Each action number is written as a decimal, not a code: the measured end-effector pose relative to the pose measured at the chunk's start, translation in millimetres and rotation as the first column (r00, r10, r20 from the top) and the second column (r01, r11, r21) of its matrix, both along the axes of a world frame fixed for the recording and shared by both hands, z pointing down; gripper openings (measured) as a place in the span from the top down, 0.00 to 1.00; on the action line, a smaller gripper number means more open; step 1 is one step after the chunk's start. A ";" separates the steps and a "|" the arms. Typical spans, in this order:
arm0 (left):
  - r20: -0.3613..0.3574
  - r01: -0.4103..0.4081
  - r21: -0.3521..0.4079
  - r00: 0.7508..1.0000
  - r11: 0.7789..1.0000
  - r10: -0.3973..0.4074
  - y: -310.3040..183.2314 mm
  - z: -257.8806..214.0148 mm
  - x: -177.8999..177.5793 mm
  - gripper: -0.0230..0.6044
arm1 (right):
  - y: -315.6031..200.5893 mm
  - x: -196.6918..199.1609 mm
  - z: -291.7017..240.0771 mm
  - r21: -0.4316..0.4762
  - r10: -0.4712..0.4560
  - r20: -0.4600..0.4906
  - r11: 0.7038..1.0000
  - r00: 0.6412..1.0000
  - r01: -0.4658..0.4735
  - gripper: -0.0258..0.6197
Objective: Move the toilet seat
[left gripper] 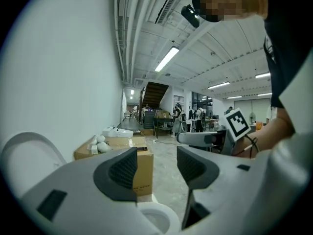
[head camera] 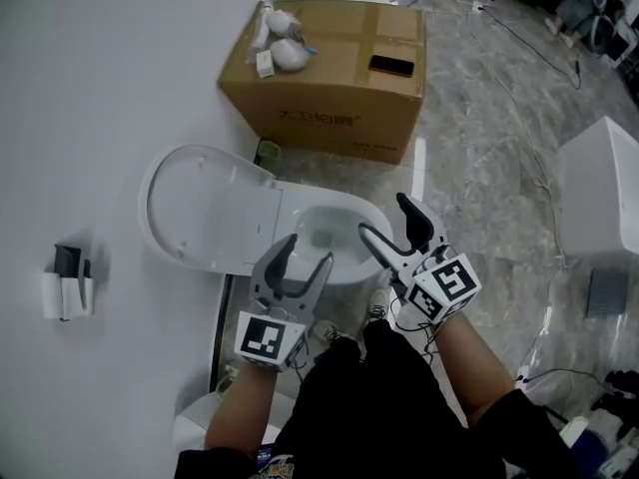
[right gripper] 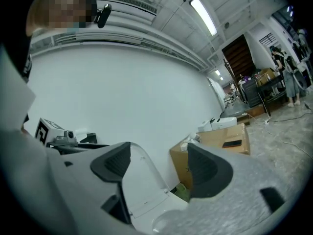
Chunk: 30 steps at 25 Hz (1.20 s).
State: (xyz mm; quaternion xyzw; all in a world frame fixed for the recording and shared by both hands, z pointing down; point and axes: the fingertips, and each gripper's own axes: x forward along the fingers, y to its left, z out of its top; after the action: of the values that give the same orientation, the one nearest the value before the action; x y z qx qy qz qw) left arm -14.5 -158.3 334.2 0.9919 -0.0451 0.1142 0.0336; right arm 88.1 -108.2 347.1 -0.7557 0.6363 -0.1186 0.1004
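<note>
Toilet seat (head camera: 205, 211): raised against wall | left hand-held gripper (head camera: 297, 255): jaws apart, empty | right hand-held gripper (head camera: 387, 219): jaws apart, empty | both above bowl (head camera: 334, 230)

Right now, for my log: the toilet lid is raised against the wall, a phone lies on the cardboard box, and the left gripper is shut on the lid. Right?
No: the left gripper is open and empty, as the left gripper view shows. The toilet lid is raised against the wall and a phone lies on the cardboard box.
</note>
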 end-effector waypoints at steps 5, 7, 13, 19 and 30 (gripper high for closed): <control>0.056 -0.006 -0.039 0.998 0.999 0.008 14.7 34.1 37.1 0.59 | 16.8 30.5 42.2 -0.044 0.010 0.063 0.999 0.998 -0.008 0.39; 0.064 -0.022 -0.052 0.998 0.998 0.025 17.3 52.2 48.0 0.59 | 19.9 37.2 64.4 -0.067 0.021 0.082 0.998 0.996 -0.016 0.39; 0.113 -0.101 -0.113 0.987 0.989 0.114 22.1 111.3 76.8 0.60 | 26.6 55.3 136.2 -0.132 0.087 0.140 0.989 0.986 -0.068 0.38; 0.153 -0.211 -0.169 0.959 0.963 0.237 34.0 176.4 90.7 0.59 | 32.1 69.2 213.8 -0.211 0.174 0.169 0.968 0.970 -0.137 0.35; 0.203 -0.252 -0.245 0.931 0.936 0.304 43.8 271.8 86.4 0.59 | 41.7 71.4 373.6 -0.405 0.270 0.200 0.898 0.942 -0.171 0.34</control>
State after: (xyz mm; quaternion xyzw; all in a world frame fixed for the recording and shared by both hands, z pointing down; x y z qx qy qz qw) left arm 71.8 -114.5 606.0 0.9578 0.1056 0.2399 0.1182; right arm 159.4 -66.5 720.7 -0.8071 0.4925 -0.3227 0.0440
